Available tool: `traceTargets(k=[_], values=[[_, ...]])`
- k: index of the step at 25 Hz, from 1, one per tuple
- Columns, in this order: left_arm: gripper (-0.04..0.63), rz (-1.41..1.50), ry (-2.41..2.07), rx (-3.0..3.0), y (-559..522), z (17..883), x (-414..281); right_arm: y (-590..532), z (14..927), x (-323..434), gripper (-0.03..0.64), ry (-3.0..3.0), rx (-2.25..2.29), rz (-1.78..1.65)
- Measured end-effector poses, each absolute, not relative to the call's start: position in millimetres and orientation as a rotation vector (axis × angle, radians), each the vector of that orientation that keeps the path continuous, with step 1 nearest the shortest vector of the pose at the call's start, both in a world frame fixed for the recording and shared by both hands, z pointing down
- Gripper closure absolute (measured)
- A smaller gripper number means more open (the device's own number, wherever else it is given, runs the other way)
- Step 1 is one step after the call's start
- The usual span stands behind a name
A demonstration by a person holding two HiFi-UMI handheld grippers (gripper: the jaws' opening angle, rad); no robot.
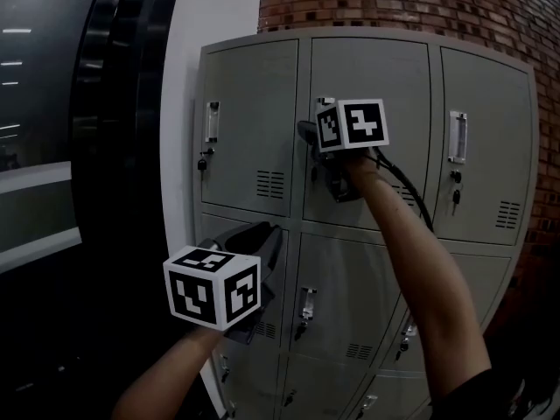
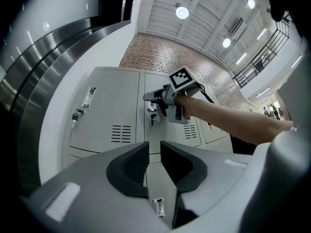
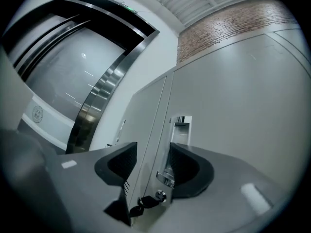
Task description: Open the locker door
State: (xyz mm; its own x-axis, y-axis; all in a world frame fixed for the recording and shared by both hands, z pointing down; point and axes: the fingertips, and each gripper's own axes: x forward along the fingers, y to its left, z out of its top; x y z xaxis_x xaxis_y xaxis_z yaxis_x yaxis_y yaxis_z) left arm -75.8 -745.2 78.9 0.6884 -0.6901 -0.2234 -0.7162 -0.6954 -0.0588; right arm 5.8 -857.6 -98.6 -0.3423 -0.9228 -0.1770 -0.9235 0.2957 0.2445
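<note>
the locker door [image 1: 367,77] is the middle one in the top row of a block of grey lockers [image 1: 249,121]. the lockers stand in front of a red brick wall [image 1: 420,7]. the door looks shut and lies flat with the doors next to it.

the right gripper [image 3: 153,147] is held up high, right at this door. its two jaws are apart and do not pinch anything. between them you can see the left edge of the door. the shiny handle [image 3: 181,127] sits just past the right jaw, and i cannot tell if the jaw touches it. under the handle is a round lock [image 3: 158,196] with a dark key [image 3: 138,204] hanging from it.

the left gripper [image 2: 154,147] is lower down, in front of the second row of lockers, well apart from the task's door. its jaws have a small gap and there is nothing in them. its black and white cube [image 1: 213,287] faces the head view. a bare arm [image 1: 420,269] reaches up to the right gripper.
</note>
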Motion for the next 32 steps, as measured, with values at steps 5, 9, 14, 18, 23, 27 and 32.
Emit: traceTargets(k=[5,9,14,18,23,27,32], values=[[0.552,0.311,1.210,-2.748,-748,79,-95,-860,-108,15,0.464,2.419,-1.738,0.249],[0.552,0.314,1.213,-2.772,-747,84,-95,-860,-109,17,0.489,2.409,-1.707,0.152],[0.552,0.317,1.209,-2.783,-746,88,-95,-847,-108,13,0.506,2.447,-1.712,0.187],[0.552,0.334,1.199,-2.790,-741,86,-89,-826,-108,5,0.528,2.484,-1.679,0.249],[0.552,0.376,1.174,-2.805,-728,79,-76,-793,-108,0,0.559,2.505,-1.631,0.327],[0.552,0.399,1.182,-2.797,-713,75,-68,-765,-107,0,0.586,2.515,-1.607,0.389],[0.552,0.430,1.232,-2.780,-690,74,-63,-727,-106,-1,0.589,2.542,-1.557,0.434]])
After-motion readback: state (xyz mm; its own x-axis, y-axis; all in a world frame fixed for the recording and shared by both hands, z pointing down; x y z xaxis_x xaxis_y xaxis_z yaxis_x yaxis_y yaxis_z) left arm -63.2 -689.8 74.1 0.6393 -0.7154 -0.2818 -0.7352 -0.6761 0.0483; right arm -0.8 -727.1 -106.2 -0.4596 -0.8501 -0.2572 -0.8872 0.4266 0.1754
